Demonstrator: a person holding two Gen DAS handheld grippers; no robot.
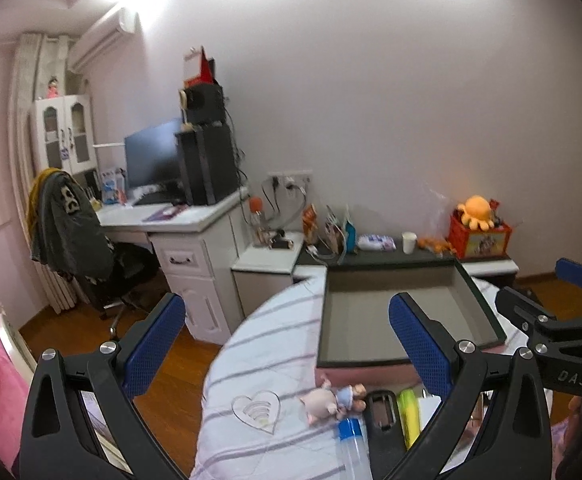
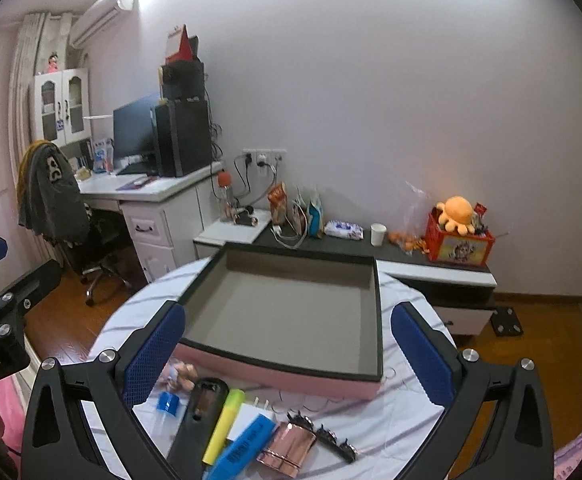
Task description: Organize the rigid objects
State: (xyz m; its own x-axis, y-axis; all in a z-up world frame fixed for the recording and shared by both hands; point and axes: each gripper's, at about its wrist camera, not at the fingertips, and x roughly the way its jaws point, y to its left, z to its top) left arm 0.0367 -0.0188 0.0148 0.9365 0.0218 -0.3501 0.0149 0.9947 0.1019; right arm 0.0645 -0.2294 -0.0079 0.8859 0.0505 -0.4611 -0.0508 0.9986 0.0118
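Right wrist view: my box [image 2: 287, 316] sits empty mid-table, with the highlighter [image 2: 223, 424], blue tube [image 2: 243, 446], black case [image 2: 201, 416] and copper cylinder [image 2: 289, 446] lined up along the near edge of the table [image 2: 411, 420]. I judge nothing is sorted yet. Right gripper [image 2: 287, 360] hangs wide and empty above them; left gripper [image 1: 287, 344] likewise. Next: descend, pinch one.

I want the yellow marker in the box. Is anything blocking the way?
Nothing visible. The yellow marker lies just before the box, whose open top is empty. Only its pink front wall must be lifted over.
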